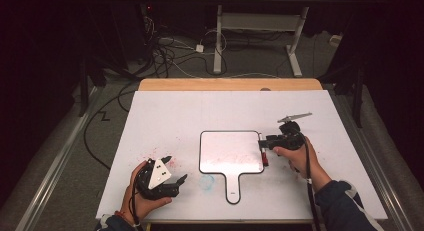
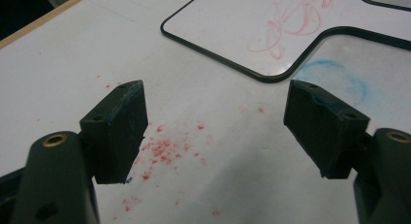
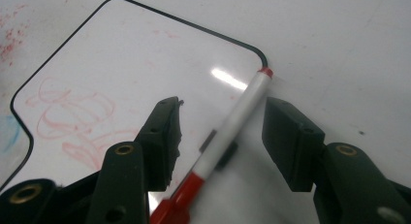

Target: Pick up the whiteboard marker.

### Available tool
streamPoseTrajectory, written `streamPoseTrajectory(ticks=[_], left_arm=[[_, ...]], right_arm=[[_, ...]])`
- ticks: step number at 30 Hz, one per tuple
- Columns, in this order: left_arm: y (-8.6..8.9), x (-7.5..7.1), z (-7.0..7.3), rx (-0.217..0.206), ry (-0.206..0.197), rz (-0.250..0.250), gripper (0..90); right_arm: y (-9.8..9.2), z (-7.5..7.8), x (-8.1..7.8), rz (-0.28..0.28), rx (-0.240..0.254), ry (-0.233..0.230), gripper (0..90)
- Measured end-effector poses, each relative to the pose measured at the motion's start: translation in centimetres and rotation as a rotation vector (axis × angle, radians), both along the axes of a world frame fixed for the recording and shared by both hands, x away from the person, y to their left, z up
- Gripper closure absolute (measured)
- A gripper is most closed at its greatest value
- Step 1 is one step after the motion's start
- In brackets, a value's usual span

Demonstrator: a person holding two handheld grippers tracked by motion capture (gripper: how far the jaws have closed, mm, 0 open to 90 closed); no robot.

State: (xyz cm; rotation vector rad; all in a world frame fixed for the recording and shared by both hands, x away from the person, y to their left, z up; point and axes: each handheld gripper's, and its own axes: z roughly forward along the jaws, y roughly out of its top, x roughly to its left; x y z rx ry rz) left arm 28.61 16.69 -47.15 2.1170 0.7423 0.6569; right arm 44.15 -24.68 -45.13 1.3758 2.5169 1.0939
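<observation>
A small handled whiteboard (image 1: 230,151) (image 3: 121,54) lies flat in the middle of the white table, with faint red scribbles (image 3: 72,112) (image 2: 291,15) on it. A white marker with a red cap (image 1: 264,158) (image 3: 232,122) lies along the board's right edge. My right gripper (image 1: 262,145) (image 3: 223,105) straddles the marker, its jaws apart with a gap on either side. My left gripper (image 1: 176,167) (image 2: 215,95) rests at the front left of the table, wide open, nothing between its jaws.
Red specks (image 1: 150,158) (image 2: 165,151) and a blue smear (image 1: 206,181) (image 2: 334,76) stain the table sheet (image 1: 175,116) near the board's handle. The table's wooden far edge (image 1: 230,84) shows beyond it. Cables and another table's legs (image 1: 218,46) stand on the floor behind.
</observation>
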Motion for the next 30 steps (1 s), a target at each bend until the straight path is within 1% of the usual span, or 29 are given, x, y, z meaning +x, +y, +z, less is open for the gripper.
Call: streamPoseTrajectory(ticks=[1,2,3,4,5,6,7,8,9,10,11,12,13,14,15,17,18,19,20,21,22,23,24,25,26,27,28,29,30], left_arm=[[0.1,0.0,0.0,0.002,-0.008,-0.001,22.7],[0.1,0.0,0.0,0.003,-0.01,0.0,22.7],[0.1,0.0,0.0,0.003,-0.009,0.001,22.7],[0.1,-0.1,0.0,-0.002,0.001,0.004,22.7],[0.2,-0.1,0.0,0.001,-0.01,0.001,22.7],[0.2,-0.1,0.0,0.002,-0.01,0.002,22.6],[0.1,-0.2,0.0,0.003,-0.009,0.0,22.7],[0.1,-0.2,0.0,0.006,-0.009,-0.002,22.7],[0.0,-0.2,0.0,0.002,0.004,-0.002,22.7],[0.0,-0.2,0.0,0.007,-0.006,-0.005,22.7],[-0.1,-0.2,0.0,0.009,-0.005,-0.005,22.7],[-0.1,-0.2,0.0,0.01,-0.003,-0.006,22.7],[-0.1,-0.1,0.0,0.01,-0.001,-0.007,22.6],[-0.1,-0.2,-0.1,0.005,0.011,-0.005,22.7],[-0.1,-0.1,0.0,0.01,0.002,-0.008,22.7],[-0.2,0.0,0.0,0.006,0.006,-0.009,22.7],[-0.2,0.0,0.0,-0.001,0.011,-0.008,22.7],[-0.2,0.0,0.0,-0.016,0.027,-0.005,22.7],[-0.2,0.1,0.1,-0.02,0.021,-0.008,22.7],[-0.3,0.3,0.3,-0.065,0.048,-0.007,22.7],[-0.3,0.3,0.3,-0.065,0.048,-0.007,22.7],[-0.4,0.6,0.5,-0.094,0.065,-0.01,22.7],[-0.7,0.8,0.7,-0.119,0.072,-0.011,22.7],[-1.1,1.1,1.0,-0.139,0.078,-0.014,23.0],[-2.0,1.5,1.7,-0.17,0.078,-0.034,23.9],[-2.0,1.5,1.7,-0.17,0.078,-0.034,24.5],[-2.6,1.8,2.1,-0.187,0.08,-0.044,24.5],[-3.3,2.0,2.4,-0.209,0.085,-0.055,25.2],[-4.0,2.3,2.6,-0.239,0.093,-0.067,25.2]], right_arm=[[0.3,-0.4,0.5,-0.002,-0.018,0.014,50.6],[0.3,-0.4,0.5,-0.002,-0.018,0.014,50.6],[0.4,-0.7,0.9,-0.009,-0.03,0.029,52.1],[0.6,-0.9,1.2,-0.013,-0.033,0.028,57.0],[0.6,-0.8,1.4,-0.016,-0.034,0.035,58.4],[0.6,-0.8,1.6,-0.017,-0.026,0.042,62.1],[0.7,-0.8,1.7,-0.02,-0.043,0.042,69.4],[0.7,-0.8,1.7,-0.02,-0.043,0.042,69.4],[0.9,-0.9,1.6,0.002,-0.03,0.057,72.9],[1.0,-0.8,1.5,0.003,-0.046,0.048,75.5],[1.0,-0.8,1.5,0.003,-0.046,0.048,75.5],[1.1,-0.7,1.5,0.004,-0.06,0.036,80.4],[1.1,-0.6,1.4,0.005,-0.062,0.036,80.6],[1.0,-0.6,1.4,0.021,-0.064,0.035,80.9],[1.0,-0.6,1.4,0.021,-0.064,0.035,80.9],[1.1,-0.6,1.3,0.031,-0.08,0.024,80.9],[1.2,-0.5,1.2,0.035,-0.094,0.01,81.0],[1.4,-0.3,1.0,0.034,-0.097,-0.001,81.0],[1.5,0.1,0.7,0.04,-0.083,-0.027,81.1],[1.5,0.5,0.5,0.04,-0.073,-0.044,81.1],[1.5,0.5,0.5,0.04,-0.073,-0.044,81.1],[1.6,0.9,0.3,0.047,-0.057,-0.063,81.1],[1.8,1.2,0.0,0.052,-0.042,-0.082,81.1],[1.9,1.7,-0.4,0.055,-0.029,-0.1,81.1],[2.4,2.5,-1.2,0.069,0.009,-0.136,81.1],[2.4,2.5,-1.2,0.069,0.009,-0.136,81.1],[2.6,2.9,-1.6,0.077,0.026,-0.156,81.1],[3.2,3.5,-2.4,0.095,0.053,-0.192,81.1],[3.2,3.5,-2.4,0.095,0.053,-0.192,81.1]])
